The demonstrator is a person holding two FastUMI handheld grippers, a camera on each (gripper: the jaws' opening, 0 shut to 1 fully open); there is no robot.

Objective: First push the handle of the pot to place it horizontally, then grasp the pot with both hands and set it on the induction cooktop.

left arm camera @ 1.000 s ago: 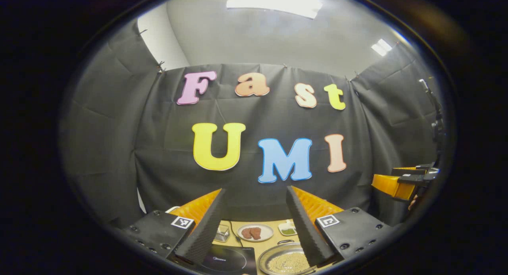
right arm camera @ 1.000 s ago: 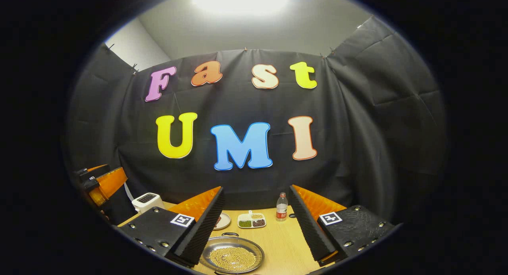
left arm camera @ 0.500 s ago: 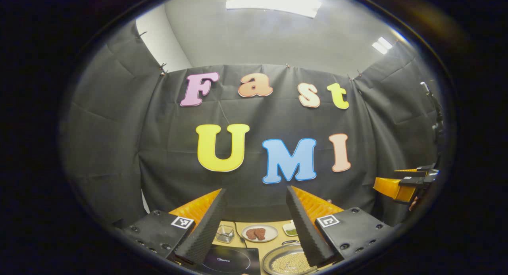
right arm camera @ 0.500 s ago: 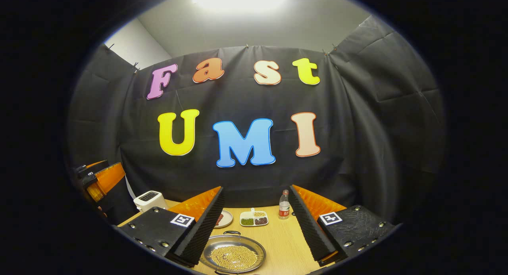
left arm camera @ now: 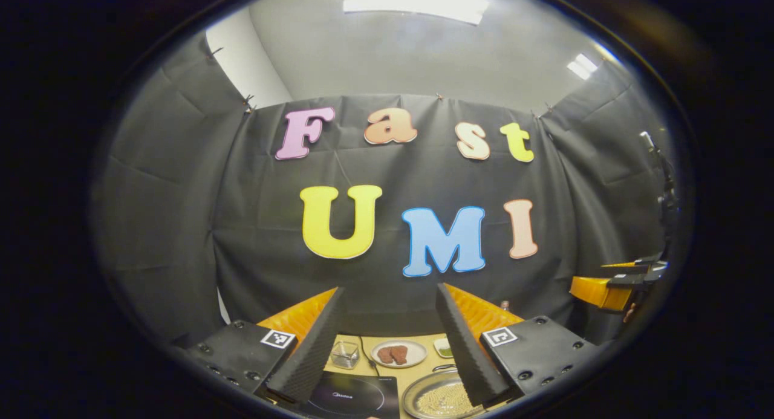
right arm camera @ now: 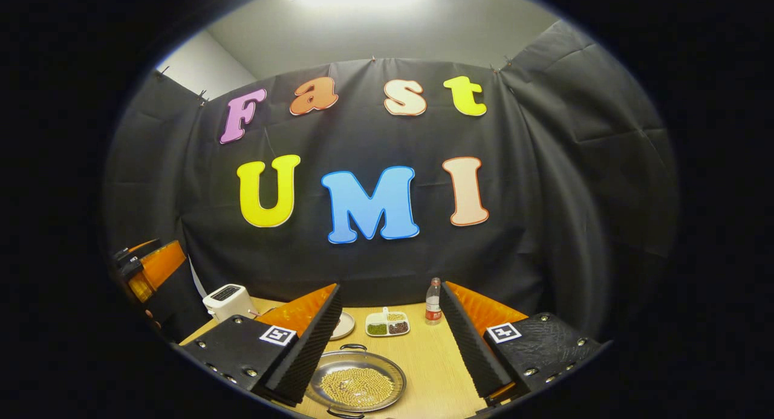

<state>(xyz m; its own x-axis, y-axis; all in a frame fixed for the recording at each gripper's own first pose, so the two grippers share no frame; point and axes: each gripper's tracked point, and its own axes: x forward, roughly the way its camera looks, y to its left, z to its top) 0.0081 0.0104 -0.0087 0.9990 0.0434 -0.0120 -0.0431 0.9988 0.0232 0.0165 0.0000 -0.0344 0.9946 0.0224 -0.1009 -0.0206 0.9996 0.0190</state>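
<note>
Left gripper view shows the left hand-held gripper [left arm camera: 387, 340] held high with its fingers spread apart and gripping nothing; below lie the induction cooktop [left arm camera: 354, 398] and, just beside it, the pot [left arm camera: 438, 398] of yellow beans. Right gripper view shows the right hand-held gripper [right arm camera: 390, 340] likewise spread and unloaded above the pot [right arm camera: 355, 383] on the surface [right arm camera: 432, 370], with a bottle [right arm camera: 432, 301] and toaster [right arm camera: 228, 300] farther back.

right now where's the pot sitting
In the right gripper view the pot sits on the wooden table, low and left of centre, in front of the divided dish. In the left gripper view it lies right of the induction cooktop.
</note>
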